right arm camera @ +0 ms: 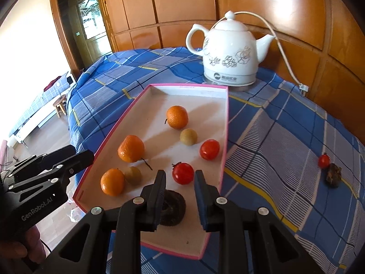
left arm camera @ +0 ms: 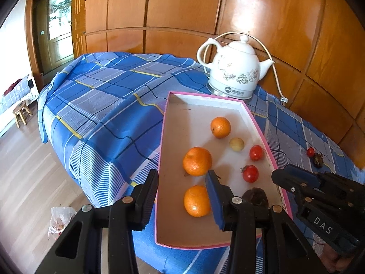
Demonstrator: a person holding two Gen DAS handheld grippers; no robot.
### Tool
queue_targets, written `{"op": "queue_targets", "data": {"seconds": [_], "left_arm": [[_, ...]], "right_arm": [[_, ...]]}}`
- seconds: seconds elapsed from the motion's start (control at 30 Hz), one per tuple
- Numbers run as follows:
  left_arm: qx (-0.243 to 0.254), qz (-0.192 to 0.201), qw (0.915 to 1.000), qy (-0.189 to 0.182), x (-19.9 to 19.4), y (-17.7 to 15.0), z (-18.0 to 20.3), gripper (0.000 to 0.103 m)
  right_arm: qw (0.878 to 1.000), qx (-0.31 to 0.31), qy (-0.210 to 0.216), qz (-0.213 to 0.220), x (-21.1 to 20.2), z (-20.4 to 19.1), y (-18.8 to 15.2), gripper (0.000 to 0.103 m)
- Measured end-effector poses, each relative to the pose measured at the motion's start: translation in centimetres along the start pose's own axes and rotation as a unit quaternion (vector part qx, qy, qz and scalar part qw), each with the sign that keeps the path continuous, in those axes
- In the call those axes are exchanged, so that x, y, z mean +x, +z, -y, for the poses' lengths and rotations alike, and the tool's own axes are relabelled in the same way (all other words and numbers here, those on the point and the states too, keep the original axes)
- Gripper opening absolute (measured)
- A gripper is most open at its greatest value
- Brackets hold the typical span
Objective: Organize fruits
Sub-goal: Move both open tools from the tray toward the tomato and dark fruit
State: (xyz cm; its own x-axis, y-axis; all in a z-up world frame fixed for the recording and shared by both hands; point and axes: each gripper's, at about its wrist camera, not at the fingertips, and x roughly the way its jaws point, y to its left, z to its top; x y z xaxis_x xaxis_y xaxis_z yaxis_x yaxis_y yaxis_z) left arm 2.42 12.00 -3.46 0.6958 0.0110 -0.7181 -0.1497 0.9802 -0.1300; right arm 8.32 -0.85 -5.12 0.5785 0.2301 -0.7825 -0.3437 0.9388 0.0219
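My right gripper (right arm camera: 180,173) is drawn in nearly shut and empty above the pink-rimmed box (right arm camera: 224,137), while my left gripper (left arm camera: 181,174) stands partly apart astride the box's side wall, pinching nothing. The cherry tomato (right arm camera: 324,161) still to sort lies well apart on the cloth, touching a dark shrivelled lump (right arm camera: 333,175). I judge it light, slick and thin-skinned, best taken gently across its round sides. The blue checked cloth (right arm camera: 273,137) is soft and rumpled, with a white kettle (right arm camera: 228,57) against the wood panelling (right arm camera: 296,11).
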Motion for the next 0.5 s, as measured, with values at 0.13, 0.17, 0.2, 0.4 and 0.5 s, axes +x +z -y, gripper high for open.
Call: {"op": "queue_targets", "data": {"seconds": [0.13,0.17,0.2,0.4,0.5], "left_arm": [[0.012,0.005,0.9999,-0.007,-0.5,-0.1,0.8,0.043],[0.014,0.006,0.9998,-0.009,-0.6,-0.1,0.9,0.043],[0.016,0.006,0.9998,-0.010,-0.7,-0.1,1.1,0.043],[0.033,0.012,0.9992,-0.019,-1.3,-0.3,2.2,0.043],[0.040,0.012,0.9989,-0.022,-1.5,-0.3,2.8,0.043]], "right_arm": [[1.000,0.006,-0.010,0.010,-1.0,0.4,-0.4,0.026],[1.000,0.009,-0.013,0.012,-1.3,0.5,-0.5,0.026],[1.000,0.011,-0.016,0.013,-1.5,0.6,-0.6,0.026],[0.999,0.016,-0.036,0.023,-2.8,1.2,-1.3,0.026],[0.999,0.028,-0.037,0.024,-3.5,1.6,-1.5,0.026]]}}
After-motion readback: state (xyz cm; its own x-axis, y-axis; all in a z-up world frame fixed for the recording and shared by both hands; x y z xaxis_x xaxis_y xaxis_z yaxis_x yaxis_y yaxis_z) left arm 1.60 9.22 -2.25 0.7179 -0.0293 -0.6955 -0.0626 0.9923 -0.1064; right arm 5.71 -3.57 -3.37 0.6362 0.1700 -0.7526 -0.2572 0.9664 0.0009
